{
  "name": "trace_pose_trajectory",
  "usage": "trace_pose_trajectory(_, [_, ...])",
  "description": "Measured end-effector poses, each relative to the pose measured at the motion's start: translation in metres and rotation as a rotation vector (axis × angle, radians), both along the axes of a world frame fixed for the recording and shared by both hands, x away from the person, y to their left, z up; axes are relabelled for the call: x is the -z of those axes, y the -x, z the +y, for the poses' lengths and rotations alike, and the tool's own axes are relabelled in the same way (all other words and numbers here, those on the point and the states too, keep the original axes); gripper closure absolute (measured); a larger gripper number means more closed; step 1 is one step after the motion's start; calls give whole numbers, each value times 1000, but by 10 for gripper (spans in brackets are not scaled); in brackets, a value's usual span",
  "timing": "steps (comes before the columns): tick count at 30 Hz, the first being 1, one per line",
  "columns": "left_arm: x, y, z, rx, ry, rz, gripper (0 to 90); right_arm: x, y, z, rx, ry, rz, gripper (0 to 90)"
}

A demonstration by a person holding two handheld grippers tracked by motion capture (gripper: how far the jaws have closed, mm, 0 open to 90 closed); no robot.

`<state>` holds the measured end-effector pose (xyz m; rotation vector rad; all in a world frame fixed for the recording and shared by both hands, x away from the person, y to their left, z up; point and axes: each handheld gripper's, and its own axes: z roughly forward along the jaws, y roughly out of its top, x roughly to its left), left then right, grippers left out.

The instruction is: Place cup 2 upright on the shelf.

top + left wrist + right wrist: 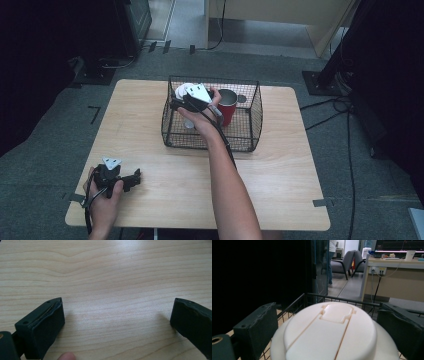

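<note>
Over the desk (pixel 280 165), the high view has a black wire basket (pixel 250 127) standing on the far half of the wooden top, and everything else sits relative to it. Inside the basket, at its left end, is a white lidded container (pixel 182 91); a red cup (pixel 227 106) stands upright in the basket just right of centre. The right gripper (pixel 192 102) reaches down into the basket's left part, right at the white container and just left of the red cup, the person's forearm crossing the basket's near wall. The left gripper (pixel 132 179) rests well apart from the basket, near the desk's near left corner, held in the left hand (pixel 106 200). From the left gripper view, the jaws stand spread wide with bare wood grain between them and nothing pinched; a fingertip (pixel 66 356) shows at the bottom edge. From the right gripper view, the white lidded container (pixel 332 332) sits between the two black jaws, its flip-top lid facing the camera, with the basket's rim (pixel 337 298) just behind it. The jaws stand apart on either side of the lid; a gap shows on the left side, so they do not press on it.
</note>
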<state>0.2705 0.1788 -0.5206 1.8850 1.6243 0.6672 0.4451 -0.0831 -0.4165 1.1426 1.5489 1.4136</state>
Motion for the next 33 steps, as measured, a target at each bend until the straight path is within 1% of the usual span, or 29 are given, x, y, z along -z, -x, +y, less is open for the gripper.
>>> trace_pose_trajectory(2, [0, 0, 0, 0, 1, 0, 0, -4, 2, 0, -3, -4, -4, 42])
trace_pose_trajectory(5, [0, 0, 0, 0, 0, 0, 0, -11, 4, -1, -10, 2, -18, 42])
trace_pose_trajectory(10, [0, 0, 0, 1, -1, 1, 0, -21, 9, -2, -15, -9, -32, 42])
trace_pose_trajectory(13, [0, 0, 0, 1, -1, 1, 0, -26, 14, -4, -23, -15, -40, 36])
trace_pose_trajectory(16, [0, 0, 0, 0, 1, -1, 0, -31, 19, -6, -46, -22, -43, 0])
trace_pose_trajectory(17, [0, 0, 0, -1, 1, -1, 0, -33, 22, -7, -50, -23, -46, 0])
trace_pose_trajectory(19, [0, 0, 0, 0, -1, -1, 0, -37, 25, -9, -44, -15, -58, 0])
trace_pose_trajectory(22, [0, 0, 0, 1, 0, -1, 0, -41, 32, -14, -43, -25, -68, 0])
trace_pose_trajectory(25, [0, 0, 0, 1, 0, -1, 0, -44, 38, -20, -47, -38, -71, 0])
trace_pose_trajectory(27, [0, 0, 0, 1, 0, -1, 0, -45, 43, -25, -43, -33, -77, 0])
trace_pose_trajectory(31, [0, 0, 0, 0, 0, -1, 0, -43, 51, -35, -36, -24, -77, 0])
trace_pose_trajectory(33, [0, 0, 0, 1, -1, 0, 0, -42, 54, -40, -27, -30, -70, 0])
